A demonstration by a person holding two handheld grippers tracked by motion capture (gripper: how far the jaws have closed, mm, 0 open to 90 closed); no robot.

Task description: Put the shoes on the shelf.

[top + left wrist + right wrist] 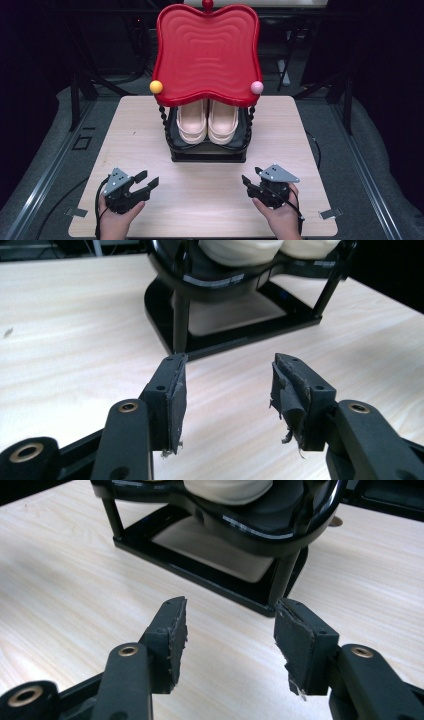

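Hands low at the table's [150, 210] near edge — left gripper [148, 181] and right gripper [251, 179] fingers wide, empty.

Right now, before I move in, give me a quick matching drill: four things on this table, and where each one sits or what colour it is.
Things:
1. pair of shoes
2. red tray
3. left gripper
4. right gripper

Places or states:
A. top tier of the black stand
B. open, near the table's right front
C. cream, on the stand's lower shelf
D. open, near the table's left front

Pairs: 1-C, 2-A, 3-D, 4-B
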